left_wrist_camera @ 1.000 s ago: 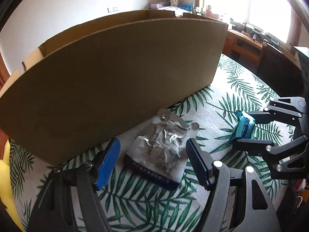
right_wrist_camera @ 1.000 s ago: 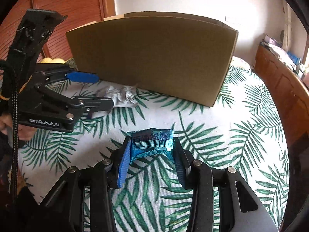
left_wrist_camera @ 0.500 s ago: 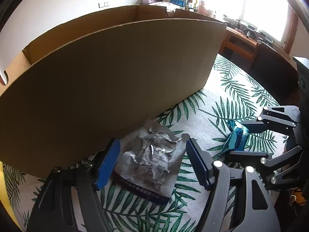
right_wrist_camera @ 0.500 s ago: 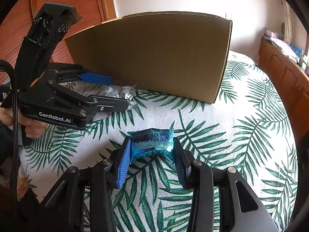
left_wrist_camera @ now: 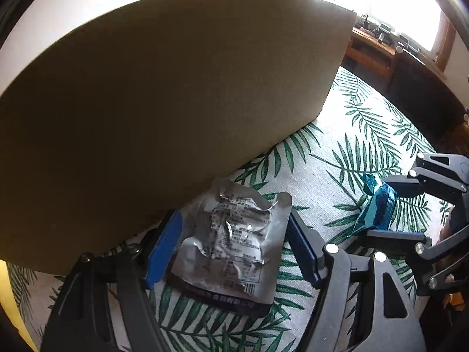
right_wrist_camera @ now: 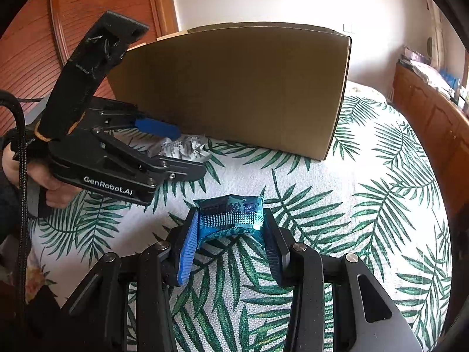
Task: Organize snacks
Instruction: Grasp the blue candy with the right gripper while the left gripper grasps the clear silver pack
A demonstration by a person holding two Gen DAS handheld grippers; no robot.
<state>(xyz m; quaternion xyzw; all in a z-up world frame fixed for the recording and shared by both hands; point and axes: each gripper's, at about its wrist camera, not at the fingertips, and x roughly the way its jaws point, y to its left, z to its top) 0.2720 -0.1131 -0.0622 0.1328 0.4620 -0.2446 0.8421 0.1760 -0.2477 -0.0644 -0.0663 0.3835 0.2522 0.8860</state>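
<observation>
A crumpled silver snack pouch (left_wrist_camera: 231, 243) lies on the leaf-print tablecloth against the front wall of a big cardboard box (left_wrist_camera: 164, 102). My left gripper (left_wrist_camera: 234, 249) is open, its blue fingers on either side of the pouch. The pouch also shows in the right wrist view (right_wrist_camera: 178, 149). My right gripper (right_wrist_camera: 228, 234) is shut on a blue snack packet (right_wrist_camera: 231, 217) and holds it just above the table. That packet shows at the right of the left wrist view (left_wrist_camera: 376, 208). The box (right_wrist_camera: 243, 88) stands behind both.
The leaf-print tablecloth (right_wrist_camera: 366, 211) covers the round table. A wooden cabinet (right_wrist_camera: 433, 117) stands to the right and a wooden door (right_wrist_camera: 32, 47) to the left. A window and desk (left_wrist_camera: 381, 41) lie beyond the box.
My left gripper has moved forward and down until its fingers straddle the silver pouch close to the box wall. My right gripper keeps its hold on the blue packet.
</observation>
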